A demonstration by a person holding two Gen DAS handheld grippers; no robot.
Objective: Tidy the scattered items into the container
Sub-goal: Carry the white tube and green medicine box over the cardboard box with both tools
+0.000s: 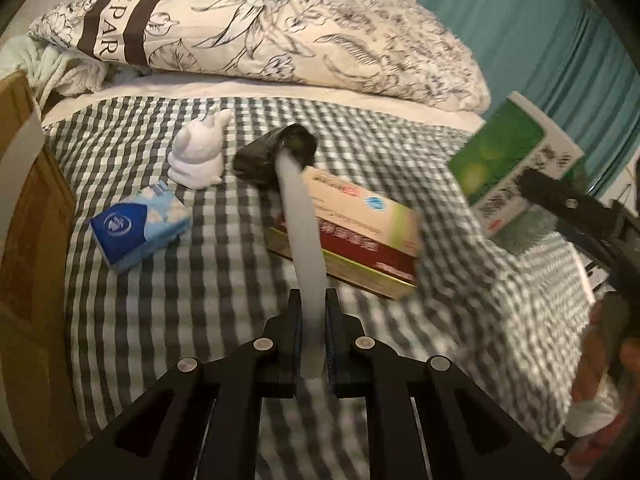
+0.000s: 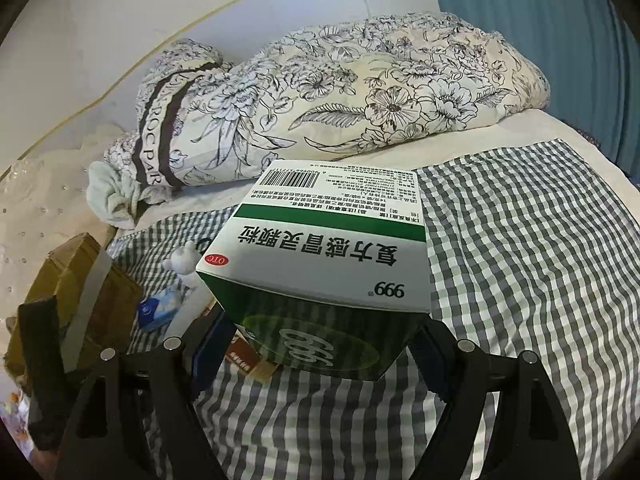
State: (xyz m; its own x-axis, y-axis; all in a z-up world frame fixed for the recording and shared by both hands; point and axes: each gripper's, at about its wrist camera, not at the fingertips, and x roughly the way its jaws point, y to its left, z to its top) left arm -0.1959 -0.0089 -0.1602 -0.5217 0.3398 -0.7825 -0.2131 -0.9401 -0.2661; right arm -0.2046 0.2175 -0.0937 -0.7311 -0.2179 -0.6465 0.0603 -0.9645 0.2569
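Carrying both loads: left gripper pinching translucent tube, long axis toward 12 o'clock; right gripper clamping green medicine box; cardboard box at 9 o'clock, left nearer

Bed covered by grey-and-white gingham sheet. Rolled floral quilt lies across the head end, against a pale wall with thin gold trim. Teal curtain hangs on the right side. Light dim, indoor.

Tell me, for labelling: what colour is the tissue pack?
Blue and white tissue pack, clearest in the left wrist view.
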